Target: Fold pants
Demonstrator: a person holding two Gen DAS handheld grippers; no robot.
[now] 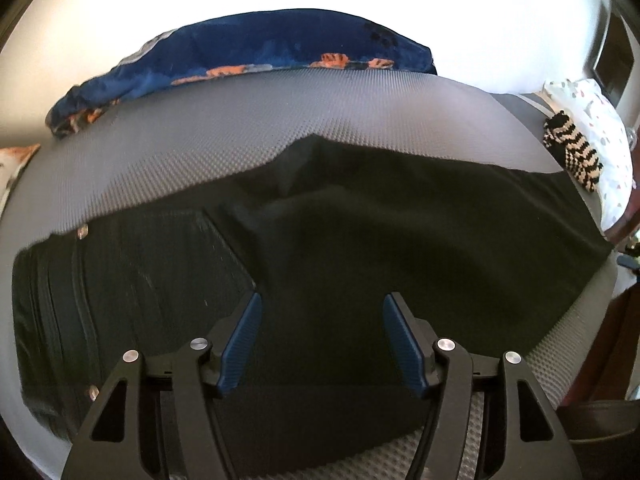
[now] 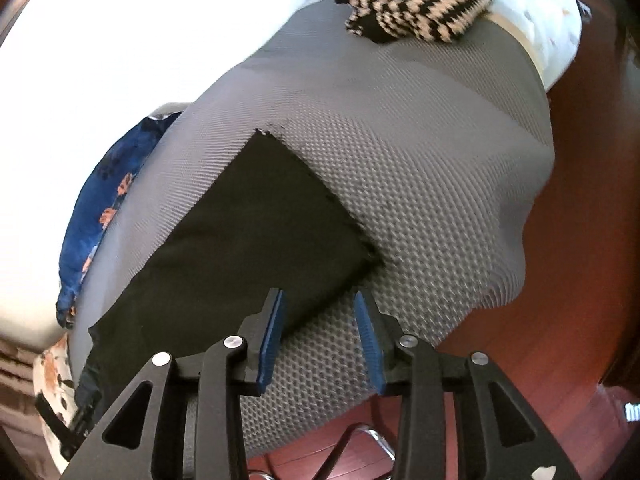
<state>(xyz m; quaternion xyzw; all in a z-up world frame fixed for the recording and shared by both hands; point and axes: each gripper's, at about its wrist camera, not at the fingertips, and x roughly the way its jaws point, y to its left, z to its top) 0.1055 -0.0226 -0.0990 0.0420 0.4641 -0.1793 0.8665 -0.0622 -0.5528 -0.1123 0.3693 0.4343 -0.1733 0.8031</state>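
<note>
Black pants (image 1: 360,232) lie spread across a grey textured mattress (image 1: 208,132). The waist with buttons and a pocket is at the left of the left wrist view. My left gripper (image 1: 322,304) is open and empty, just above the middle of the pants near the front edge. In the right wrist view the leg end (image 2: 256,232) of the pants lies flat with a frayed hem. My right gripper (image 2: 318,300) is open and empty, hovering over the hem's near corner, one finger over the cloth, the other over the mattress (image 2: 420,184).
A blue blanket (image 1: 256,52) with orange prints lies along the far side, against a white wall. A black-and-beige striped knit (image 2: 416,4) and a white patterned pillow (image 1: 600,128) sit at the mattress's right end. Red-brown floor (image 2: 560,300) is beyond the mattress edge.
</note>
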